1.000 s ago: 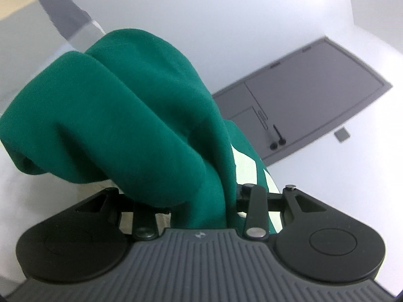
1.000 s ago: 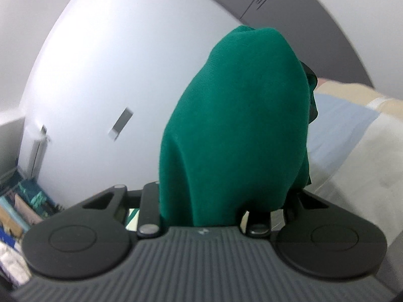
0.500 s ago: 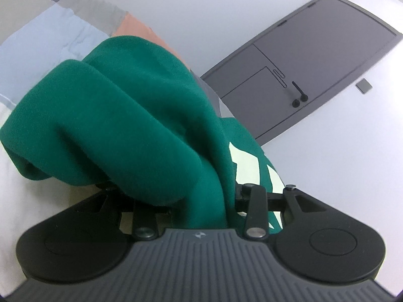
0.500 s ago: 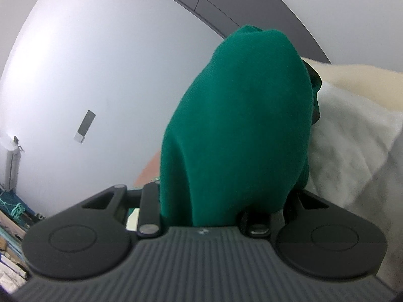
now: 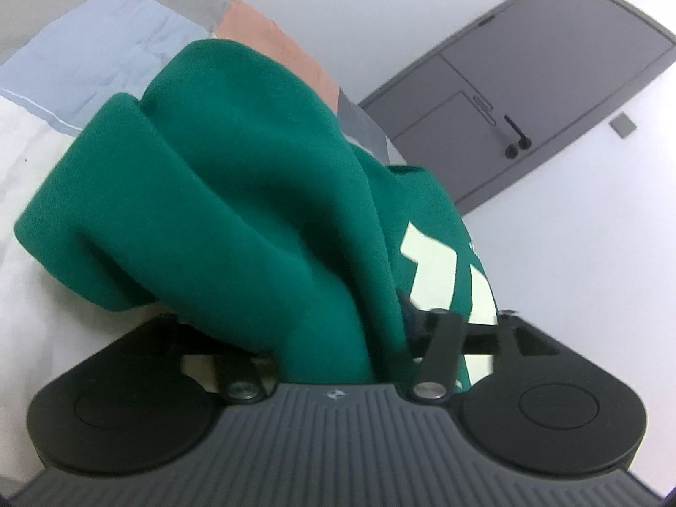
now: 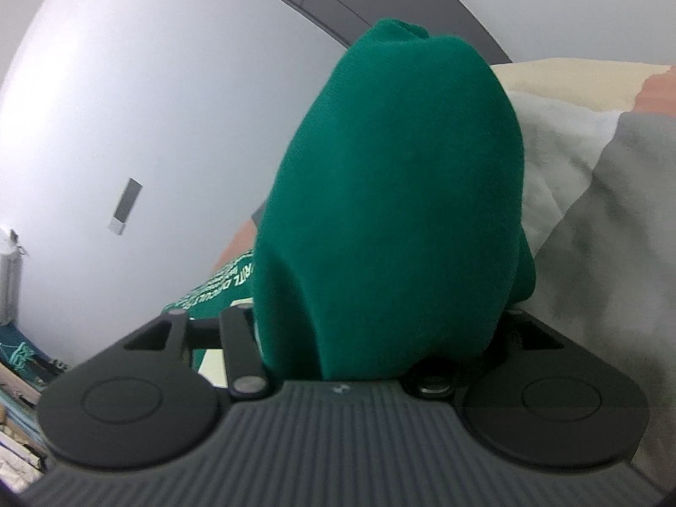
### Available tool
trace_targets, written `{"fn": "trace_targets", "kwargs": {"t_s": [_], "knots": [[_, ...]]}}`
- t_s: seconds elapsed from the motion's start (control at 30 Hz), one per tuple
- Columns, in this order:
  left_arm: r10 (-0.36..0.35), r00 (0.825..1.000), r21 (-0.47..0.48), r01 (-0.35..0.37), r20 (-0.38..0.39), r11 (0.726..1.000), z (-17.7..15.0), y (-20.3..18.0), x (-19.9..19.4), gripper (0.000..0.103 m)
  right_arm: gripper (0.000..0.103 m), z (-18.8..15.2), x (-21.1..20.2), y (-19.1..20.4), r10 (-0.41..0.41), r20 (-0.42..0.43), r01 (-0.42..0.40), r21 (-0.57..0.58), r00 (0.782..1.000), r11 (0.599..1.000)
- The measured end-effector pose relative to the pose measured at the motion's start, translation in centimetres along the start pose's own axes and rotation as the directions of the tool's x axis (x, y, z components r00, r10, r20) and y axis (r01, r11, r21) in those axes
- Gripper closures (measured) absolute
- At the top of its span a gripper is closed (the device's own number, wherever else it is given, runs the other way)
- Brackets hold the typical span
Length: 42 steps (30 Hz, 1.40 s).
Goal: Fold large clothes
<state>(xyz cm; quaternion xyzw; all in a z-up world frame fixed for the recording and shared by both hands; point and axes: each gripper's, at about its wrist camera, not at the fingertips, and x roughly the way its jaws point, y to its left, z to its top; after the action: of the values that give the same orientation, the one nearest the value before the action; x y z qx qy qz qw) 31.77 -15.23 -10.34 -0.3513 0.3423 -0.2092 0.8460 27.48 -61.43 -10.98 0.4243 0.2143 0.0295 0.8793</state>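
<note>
A green sweatshirt (image 5: 236, 211) with pale lettering fills the left wrist view, bunched in thick folds over my left gripper (image 5: 333, 338), which is shut on it. The fingers are hidden under the cloth. In the right wrist view the same green sweatshirt (image 6: 401, 211) drapes in a tall mound over my right gripper (image 6: 372, 346), which is shut on it. Pale printed text shows at its lower left edge (image 6: 219, 283). Both grippers hold the garment above a patchwork bed cover (image 5: 84, 55).
The patchwork bed cover has blue, pink, grey and white patches, and also shows in the right wrist view (image 6: 612, 194). A grey door (image 5: 528, 97) stands in the white wall behind. Books or clutter (image 6: 17, 363) lie at the lower left of the right wrist view.
Both grippers have tilted downward with the sweatshirt held. The wall and door have slid up and away, and more of the bed cover shows in both views.
</note>
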Motion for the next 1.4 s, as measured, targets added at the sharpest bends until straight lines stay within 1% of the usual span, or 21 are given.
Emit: {"fn": "trace_targets", "kwargs": {"t_s": [0.03,0.07,0.1,0.2,0.27,0.33,0.4,0.5,0.57,0.67,0.73,0.8,0.9,0.97,1.03,1.07,1.1,1.17,1.23,1.3,1.4], "knots": [[0.009,1.0,0.016,-0.009,-0.012,1.0,-0.1,-0.2,-0.4,0.027,0.037,0.0,-0.1,0.6,-0.021,-0.001,0.021,-0.002,1.0,1.0],[0.017,1.0,0.033,-0.017,-0.017,0.999,-0.5,-0.4,-1.0,0.023,0.031,-0.1,-0.4,1.2,-0.038,-0.001,0.038,0.001,0.999,0.999],[0.024,1.0,0.052,-0.023,-0.018,0.998,-0.7,-0.7,-1.5,0.023,0.029,-0.4,-0.9,1.7,-0.054,-0.004,0.054,0.002,0.999,0.999],[0.065,0.998,0.126,-0.063,-0.018,0.99,-1.7,-1.9,-3.7,0.023,0.028,-0.9,-2.6,3.1,-0.1,-0.004,0.099,-0.044,0.995,0.994],[0.111,0.994,0.197,-0.107,-0.013,0.975,-2.2,-3.1,-5.3,0.023,0.028,-1.8,-4.6,3.8,-0.115,-0.006,0.114,-0.077,0.993,0.99],[0.141,0.99,0.251,-0.136,-0.002,0.958,-2.7,-4.5,-6.9,0.023,0.028,-2.0,-6.6,5.0,-0.124,-0.006,0.122,-0.122,0.992,0.985],[0.15,0.989,0.29,-0.147,0.012,0.946,-2.6,-6.0,-8.8,0.023,0.028,-2.1,-8.6,6.5,-0.13,0.011,0.129,-0.168,0.992,0.977],[0.145,0.988,0.344,-0.151,0.044,0.927,-2.6,-8.8,-11.8,0.023,0.028,-1.7,-12.1,9.7,-0.112,0.056,0.122,-0.245,0.992,0.962],[0.144,0.987,0.388,-0.159,0.068,0.908,-2.9,-10.8,-14.0,0.023,0.028,-2.4,-14.4,12.0,-0.077,0.089,0.1,-0.294,0.993,0.951],[0.134,0.985,0.453,-0.168,0.105,0.876,-3.1,-13.9,-17.2,0.023,0.028,-2.8,-16.8,16.5,-0.026,0.119,0.067,-0.355,0.992,0.932],[0.121,0.985,0.482,-0.165,0.122,0.861,-3.6,-15.6,-19.5,0.023,0.029,-3.5,-18.8,19.1,0.005,0.134,0.051,-0.41,0.991,0.911],[0.105,0.985,0.503,-0.162,0.14,0.849,-4.1,-16.9,-21.9,0.023,0.028,-3.7,-20.2,20.2,0.03,0.153,0.044,-0.456,0.988,0.889],[0.097,0.977,0.548,-0.187,0.19,0.816,-5.5,-18.7,-25.1,0.023,0.028,-5.5,-21.2,21.9,0.042,0.148,0.038,-0.502,0.988,0.864],[0.08,0.977,0.564,-0.181,0.199,0.805,-6.2,-19.5,-27.1,0.023,0.028,-6.9,-22.5,23.3,0.065,0.145,0.023,-0.53,0.987,0.847],[0.071,0.976,0.588,-0.183,0.208,0.788,-7.0,-20.0,-28.5,0.023,0.028,-8.4,-23.2,24.0,0.063,0.134,0.023,-0.558,0.989,0.83],[0.073,0.973,0.598,-0.191,0.217,0.778,-7.4,-20.1,-29.0,0.023,0.028,-9.3,-23.0,23.6,0.055,0.129,0.029,-0.571,0.99,0.82],[0.073,0.973,0.603,-0.195,0.221,0.773,-7.7,-20.2,-29.5,0.023,0.028,-10.0,-23.2,24.0,0.046,0.128,0.038,-0.587,0.991,0.809],[0.068,0.973,0.606,-0.192,0.222,0.772,-8.4,-20.1,-30.4,0.023,0.028,-11.3,-23.9,24.6,0.031,0.127,0.054,-0.612,0.991,0.789],[0.072,0.971,0.604,-0.198,0.226,0.772,-9.1,-19.7,-31.0,0.023,0.029,-12.5,-24.1,24.8,0.026,0.121,0.056,-0.625,0.992,0.779],[0.068,0.971,0.587,-0.195,0.23,0.786,-9.9,-19.1,-31.4,0.023,0.029,-13.9,-24.3,24.9,0.016,0.11,0.057,-0.629,0.994,0.775],[0.086,0.959,0.58,-0.234,0.271,0.781,-11.2,-18.6,-31.7,0.023,0.029,-15.7,-24.7,24.9,0.008,0.102,0.06,-0.648,0.995,0.759]]}}
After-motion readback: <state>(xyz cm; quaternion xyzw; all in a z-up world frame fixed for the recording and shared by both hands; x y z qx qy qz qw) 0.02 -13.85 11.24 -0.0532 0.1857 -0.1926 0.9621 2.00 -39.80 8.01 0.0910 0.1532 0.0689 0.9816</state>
